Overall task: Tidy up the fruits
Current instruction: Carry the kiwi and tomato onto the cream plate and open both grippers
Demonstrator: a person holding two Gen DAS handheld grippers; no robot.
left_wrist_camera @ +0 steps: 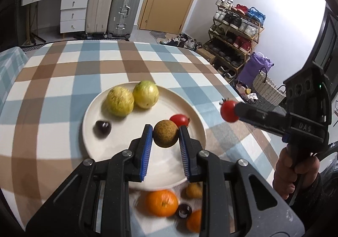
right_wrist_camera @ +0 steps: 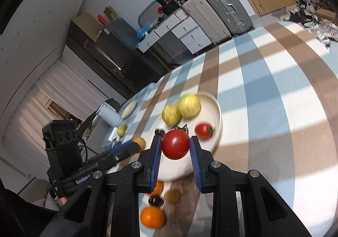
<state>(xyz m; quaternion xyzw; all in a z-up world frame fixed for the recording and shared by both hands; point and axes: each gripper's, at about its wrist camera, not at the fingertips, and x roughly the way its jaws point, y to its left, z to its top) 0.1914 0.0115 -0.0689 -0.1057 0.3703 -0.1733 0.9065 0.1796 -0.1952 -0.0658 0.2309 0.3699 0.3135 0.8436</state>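
Bench (left_wrist_camera: 69,72) cloth: checked blue, brown, white. Plate (left_wrist_camera: 196,123) cream. On it two yellow-green fruits (left_wrist_camera: 120,100), a dark purple fruit (left_wrist_camera: 102,129), a red tomato (left_wrist_camera: 179,119). Left claw (left_wrist_camera: 165,137) black with blue pads, around a brown-tan fruit (left_wrist_camera: 165,133). Right claw (right_wrist_camera: 175,146) the same colours, around a red tomato with green stem (right_wrist_camera: 175,144). Orange fruit (left_wrist_camera: 161,202) off the plate.

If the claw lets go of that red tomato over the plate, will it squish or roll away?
The red tomato is round and glossy, so it would probably roll, though the plate's raised rim may stop it. It looks smooth and thin-skinned, so a hard squeeze could bruise it. The right gripper has its jaws shut on it without visible denting.
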